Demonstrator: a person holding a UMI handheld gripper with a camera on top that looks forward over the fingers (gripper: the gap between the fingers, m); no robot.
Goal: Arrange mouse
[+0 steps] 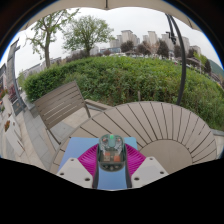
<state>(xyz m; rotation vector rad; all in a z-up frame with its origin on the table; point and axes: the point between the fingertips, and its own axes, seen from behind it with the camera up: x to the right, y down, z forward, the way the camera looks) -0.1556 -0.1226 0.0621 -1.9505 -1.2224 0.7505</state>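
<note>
A small mouse (111, 152) with a see-through grey and green shell sits between my gripper's (111, 163) two fingers. Both magenta pads (88, 160) press against its sides, so the gripper is shut on it. A light blue mat (74, 147) lies under the mouse and the fingers, on a round wooden slatted table (160, 122). I cannot tell whether the mouse rests on the mat or is held just above it.
A wooden bench (58, 102) stands to the left of the table, with paving beside it. A green hedge (120, 75) runs beyond the table, with trees and buildings far behind.
</note>
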